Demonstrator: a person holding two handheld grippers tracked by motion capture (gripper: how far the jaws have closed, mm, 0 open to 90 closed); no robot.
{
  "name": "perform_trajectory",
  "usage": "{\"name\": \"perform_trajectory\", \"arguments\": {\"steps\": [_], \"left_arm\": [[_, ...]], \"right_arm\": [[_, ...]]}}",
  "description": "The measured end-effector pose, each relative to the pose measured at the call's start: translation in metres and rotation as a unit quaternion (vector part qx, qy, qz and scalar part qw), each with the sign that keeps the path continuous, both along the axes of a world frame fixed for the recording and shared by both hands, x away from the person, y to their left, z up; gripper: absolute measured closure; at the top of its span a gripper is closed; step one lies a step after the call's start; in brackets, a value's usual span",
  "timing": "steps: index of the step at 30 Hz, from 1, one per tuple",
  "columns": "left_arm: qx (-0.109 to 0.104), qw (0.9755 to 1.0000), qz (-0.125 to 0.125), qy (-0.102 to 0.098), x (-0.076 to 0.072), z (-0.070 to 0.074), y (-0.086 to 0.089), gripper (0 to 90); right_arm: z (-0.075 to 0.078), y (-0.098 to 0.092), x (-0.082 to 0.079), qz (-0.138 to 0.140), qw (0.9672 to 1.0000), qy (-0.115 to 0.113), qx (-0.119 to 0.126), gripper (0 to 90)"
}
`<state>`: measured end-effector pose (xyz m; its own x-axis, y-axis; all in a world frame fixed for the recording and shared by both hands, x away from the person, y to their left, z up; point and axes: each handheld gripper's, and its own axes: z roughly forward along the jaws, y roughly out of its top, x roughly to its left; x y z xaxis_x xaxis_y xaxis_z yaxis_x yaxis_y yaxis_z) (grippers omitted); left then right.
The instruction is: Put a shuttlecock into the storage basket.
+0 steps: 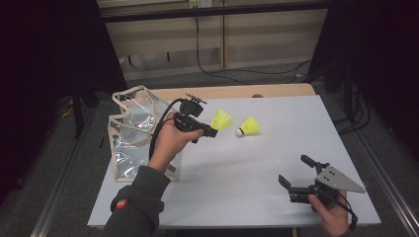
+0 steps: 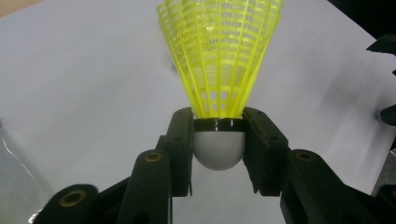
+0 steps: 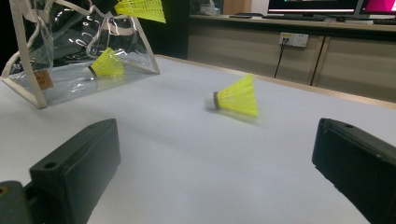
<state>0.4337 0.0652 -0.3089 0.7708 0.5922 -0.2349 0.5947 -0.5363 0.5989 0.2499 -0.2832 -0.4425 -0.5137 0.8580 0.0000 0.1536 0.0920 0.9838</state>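
Note:
My left gripper (image 1: 213, 129) is held above the table beside a clear plastic bag (image 1: 132, 129) and is shut on a yellow shuttlecock (image 1: 222, 119). In the left gripper view its jaws clamp the white cork (image 2: 218, 148), and the yellow skirt (image 2: 219, 51) points away. A second yellow shuttlecock (image 1: 248, 127) lies on its side on the white table (image 1: 247, 177), also seen as the lying shuttlecock (image 3: 236, 96) in the right gripper view. A third shuttlecock (image 3: 107, 64) lies inside the bag (image 3: 42, 79). My right gripper (image 1: 293, 169) hovers open near the front right, with nothing between its jaws.
The bag stands open at the table's left edge, partly over it. A wooden strip (image 1: 237, 91) runs along the table's far edge. Cables (image 1: 237, 71) trail on the floor beyond it. Monitors (image 3: 322, 5) stand on a counter in the background.

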Motion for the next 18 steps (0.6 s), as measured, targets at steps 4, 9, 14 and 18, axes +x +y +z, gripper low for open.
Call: {"name": "perform_trajectory", "arguments": {"steps": [4,9,14,18], "left_arm": [[-0.004,1.0,0.007,0.001,0.002,0.002,0.002,65.0],[-0.002,1.0,0.008,0.0,0.004,0.006,0.006,65.0],[-0.008,0.9999,0.015,0.0,0.004,0.008,0.008,65.1],[-0.005,0.9999,0.014,-0.003,0.005,0.011,0.011,65.1]], "right_arm": [[0.0,-0.001,0.0,-0.001,1.0,0.0,0.001,1.0],[0.0,-0.002,0.0,-0.001,1.0,0.0,0.001,1.0],[0.0,-0.001,0.0,0.0,1.0,-0.001,0.001,1.0],[0.0,-0.002,0.0,-0.002,1.0,0.0,0.001,1.0]]}}
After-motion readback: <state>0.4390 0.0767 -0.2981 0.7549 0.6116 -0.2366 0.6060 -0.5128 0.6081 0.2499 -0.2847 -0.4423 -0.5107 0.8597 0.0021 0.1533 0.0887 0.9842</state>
